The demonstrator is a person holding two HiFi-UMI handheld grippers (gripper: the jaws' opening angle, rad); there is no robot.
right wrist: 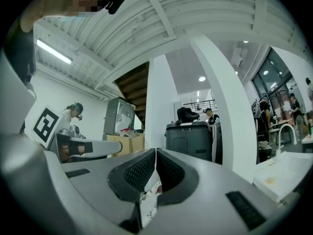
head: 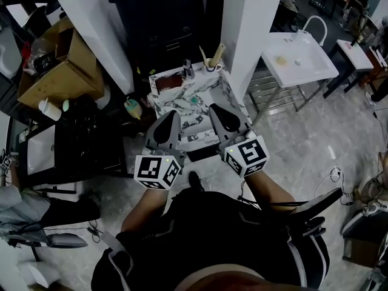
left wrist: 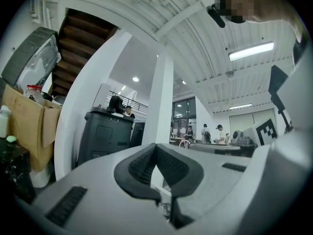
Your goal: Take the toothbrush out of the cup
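Indoor workshop space, grey marbled floor (head: 291, 138), white pillars (head: 91, 29); a marble-patterned table (head: 182, 102) is set between them. On the left gripper (left wrist: 156, 146) the fingers (left wrist: 139, 164) are closed together, nothing held. On the right gripper (right wrist: 155, 151) the fingers (right wrist: 168, 169) are likewise closed, nothing gripped. Both grippers are held side by side over the table's near edge, pointed level toward its far end. The cup (head: 210, 64) is located at the table's far right corner, with the toothbrush (head: 217, 51) stood in it, tilted right, well apart from both grippers. A white sink (head: 297, 59) is seen to the right, a cardboard box (head: 51, 68) to the left.
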